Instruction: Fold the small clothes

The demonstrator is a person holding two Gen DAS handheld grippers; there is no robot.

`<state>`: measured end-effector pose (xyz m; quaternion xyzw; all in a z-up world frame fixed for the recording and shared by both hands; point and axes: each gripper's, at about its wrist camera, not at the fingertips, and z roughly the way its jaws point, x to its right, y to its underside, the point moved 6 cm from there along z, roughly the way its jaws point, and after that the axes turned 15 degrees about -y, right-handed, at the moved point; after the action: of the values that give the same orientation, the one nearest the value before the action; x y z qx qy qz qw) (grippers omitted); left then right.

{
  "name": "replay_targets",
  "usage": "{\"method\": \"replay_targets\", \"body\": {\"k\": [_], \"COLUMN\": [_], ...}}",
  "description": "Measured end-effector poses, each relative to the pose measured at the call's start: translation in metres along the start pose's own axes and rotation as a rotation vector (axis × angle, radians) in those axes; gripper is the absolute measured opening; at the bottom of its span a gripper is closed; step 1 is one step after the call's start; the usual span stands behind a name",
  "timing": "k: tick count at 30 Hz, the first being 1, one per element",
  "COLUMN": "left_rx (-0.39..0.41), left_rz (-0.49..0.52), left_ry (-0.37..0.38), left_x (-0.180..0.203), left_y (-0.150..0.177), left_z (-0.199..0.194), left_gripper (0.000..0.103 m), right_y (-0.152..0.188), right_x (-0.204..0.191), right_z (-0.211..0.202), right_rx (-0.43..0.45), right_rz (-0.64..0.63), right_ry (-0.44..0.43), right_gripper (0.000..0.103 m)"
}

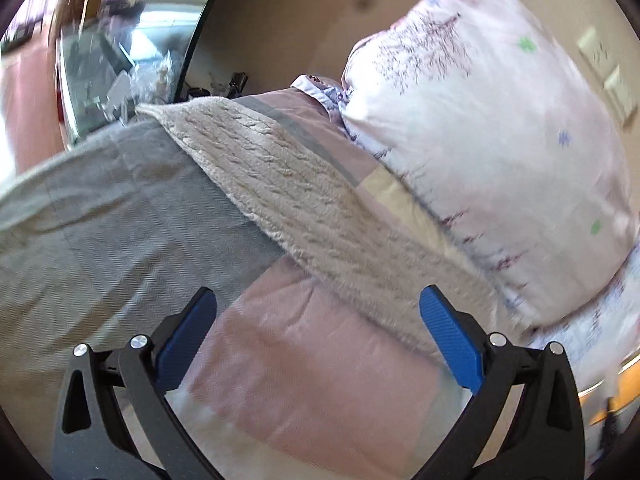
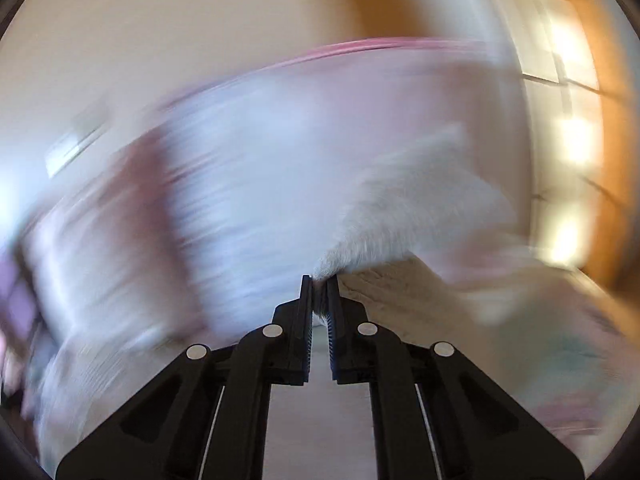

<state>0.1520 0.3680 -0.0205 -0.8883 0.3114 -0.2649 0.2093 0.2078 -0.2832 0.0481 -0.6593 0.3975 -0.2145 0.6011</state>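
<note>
Our left gripper [image 1: 318, 312] gapes wide over the bed [image 1: 304, 380]; our right gripper [image 2: 320, 282] pinches the fuzzy cream garment's [image 2: 404, 216] edge beside the pillow [image 1: 480, 152].

**Bed with layered covers**

The bed [image 1: 320, 360] fills the lower and middle frame of the left wrist view, covered in pink patchwork. On it lie a grey blanket [image 1: 120, 216] at left, a fuzzy beige cloth [image 1: 288, 196] running diagonally through the centre, and a pink pillow [image 1: 492, 152] propped at upper right.
</note>
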Motion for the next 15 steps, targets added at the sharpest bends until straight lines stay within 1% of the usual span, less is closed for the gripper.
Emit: {"method": "replay_targets", "body": {"k": [1, 2, 3, 4, 5, 7, 8, 9, 11, 12, 13, 14, 15], "left_rx": [-0.005, -0.01, -0.015, -0.027, -0.03, -0.038, -0.041, -0.042, -0.043, -0.046, -0.053, -0.063, -0.066], "left_rz": [-0.024, -0.043, -0.06, -0.095, -0.115, -0.16, -0.176, -0.188, -0.225, -0.243, -0.271, -0.295, -0.318], "left_ry": [0.009, 0.01, 0.012, 0.026, 0.041, 0.047, 0.044, 0.043, 0.038, 0.036, 0.033, 0.036, 0.045], "left_x": [-0.002, -0.004, -0.006, -0.01, -0.013, -0.02, -0.023, -0.025, -0.032, -0.036, -0.041, -0.045, -0.049], "left_y": [-0.002, -0.005, -0.006, -0.011, -0.014, -0.024, -0.03, -0.035, -0.048, -0.053, -0.059, -0.064, -0.069], "left_z": [0.002, 0.005, 0.007, 0.01, 0.011, 0.014, 0.017, 0.02, 0.029, 0.034, 0.039, 0.042, 0.045], "left_gripper": [0.101, 0.101, 0.101, 0.101, 0.1, 0.098, 0.093, 0.091, 0.075, 0.07, 0.061, 0.056, 0.053], "right_y": [0.019, 0.046, 0.064, 0.075, 0.08, 0.075, 0.069, 0.065, 0.055, 0.054, 0.054, 0.054, 0.055], "right_x": [-0.033, -0.069, -0.088, -0.099, -0.101, -0.086, -0.072, -0.06, -0.024, -0.01, -0.001, 0.013, 0.02], "right_z": [0.028, 0.058, 0.072, 0.078, 0.077, 0.066, 0.055, 0.041, 0.017, 0.004, -0.003, -0.017, -0.022], "right_rx": [-0.102, -0.231, -0.297, -0.321, -0.307, -0.262, -0.228, -0.198, -0.163, -0.151, -0.142, -0.129, -0.123], "right_rz": [-0.039, -0.07, -0.082, -0.085, -0.069, -0.023, 0.008, 0.033, 0.073, 0.088, 0.095, 0.104, 0.109], "right_ry": [-0.089, -0.186, -0.231, -0.257, -0.269, -0.244, -0.225, -0.203, -0.13, -0.096, -0.073, -0.034, -0.009], "right_gripper": [0.017, 0.024, 0.033, 0.035, 0.039, 0.063, 0.067, 0.071, 0.072, 0.074, 0.076, 0.077, 0.079]}}
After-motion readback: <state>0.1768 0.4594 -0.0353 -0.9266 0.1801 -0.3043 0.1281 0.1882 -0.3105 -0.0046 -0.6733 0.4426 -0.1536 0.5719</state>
